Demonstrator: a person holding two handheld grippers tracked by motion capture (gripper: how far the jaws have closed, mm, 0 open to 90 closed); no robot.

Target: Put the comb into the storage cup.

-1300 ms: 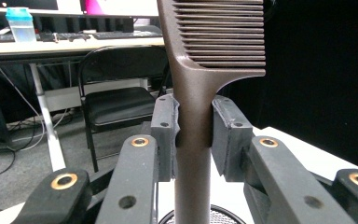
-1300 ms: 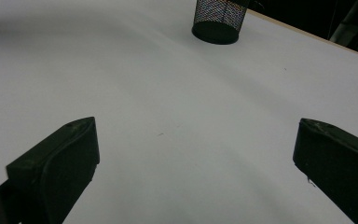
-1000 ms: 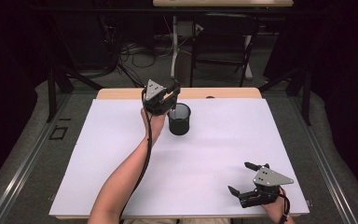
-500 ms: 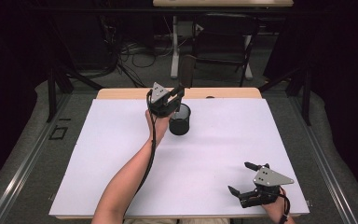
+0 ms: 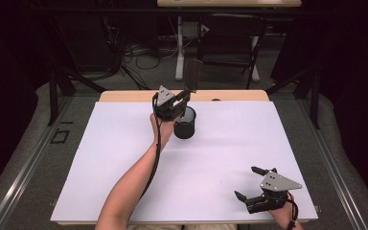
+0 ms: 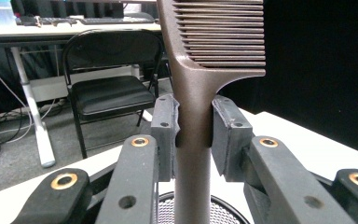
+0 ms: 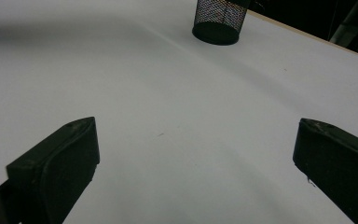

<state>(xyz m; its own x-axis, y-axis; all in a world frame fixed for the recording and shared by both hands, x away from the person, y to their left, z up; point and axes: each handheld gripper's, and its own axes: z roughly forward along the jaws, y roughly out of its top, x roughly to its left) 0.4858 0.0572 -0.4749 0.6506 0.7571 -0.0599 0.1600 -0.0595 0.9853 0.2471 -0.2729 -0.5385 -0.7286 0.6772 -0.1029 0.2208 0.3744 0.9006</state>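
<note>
At the lower right of the high view, the right gripper rests low over the white bench, its fingers spread wide with nothing between them, bare bench surface showing in the gap in the right gripper view. The hand behind it sits at the bench's near edge, wrist just inside the bottom of the frame.

From the bottom centre, a bare forearm reaches diagonally up the frame to the left gripper, held raised at upper centre, its grey three-cornered plate facing the camera and its cable trailing down along the arm.

The left gripper's fingers are clamped on the handle of a brown comb, which stands upright; its fine, evenly spaced teeth run toward the right in the left gripper view, and the plain, matte handle drops straight down between the pads. No brand or writing can be read on it.

Directly beneath the comb stands a black wire-mesh cup, round and open-topped, toward the far side of the bench. Whether the handle's lower end touches the cup cannot be told.

Beyond the bench, a black folding chair stands on grey floor.
</note>
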